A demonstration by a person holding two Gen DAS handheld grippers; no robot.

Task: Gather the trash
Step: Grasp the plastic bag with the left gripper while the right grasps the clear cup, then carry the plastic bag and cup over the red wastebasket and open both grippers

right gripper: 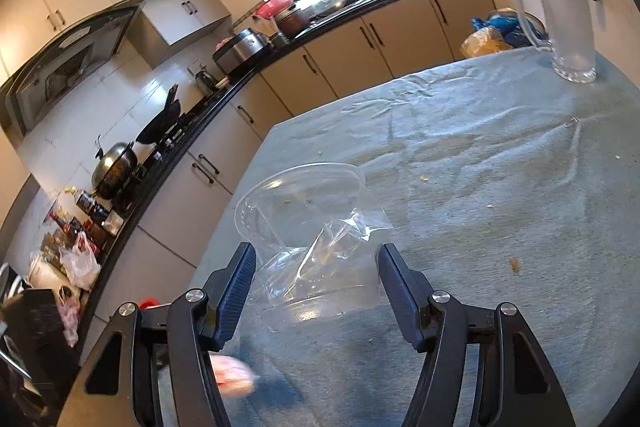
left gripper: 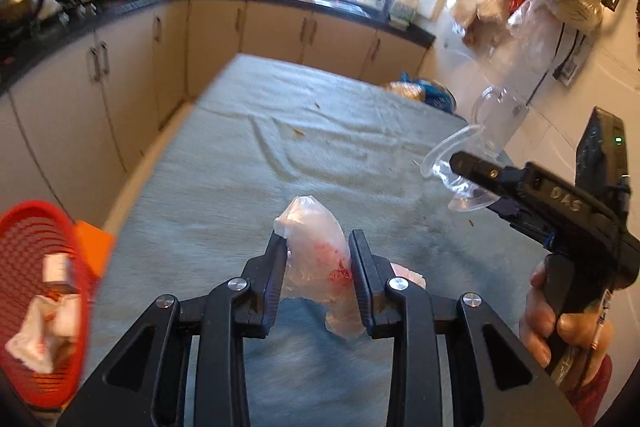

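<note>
The crumpled plastic wrapper (left gripper: 316,259) (thin, with red marks on it) is clamped between the fingers of the left gripper (left gripper: 318,267), above the table covered with a blue cloth (left gripper: 280,147). It could slip out on the way to the red basket (left gripper: 24,227), because only a soft fold of film is pinched. The basket is seen at the left edge, where a small box and a crumpled paper are already lying inside. If the gripper is swung fast, the wrapper may fall beside the basket.

The clear plastic container (right gripper: 304,227) is judged the greater risk. The fingers of the right gripper (right gripper: 316,291) are held wide apart on both sides of it, and no contact can be seen. The container is light and smooth; it may be crushed, or pushed away over the cloth, when the fingers are closed. The glass mug (right gripper: 560,23) stands well apart, near the far edge.

The right gripper is held by a hand (left gripper: 560,315) at the pistol grip and is pointed across the table toward the container.
</note>
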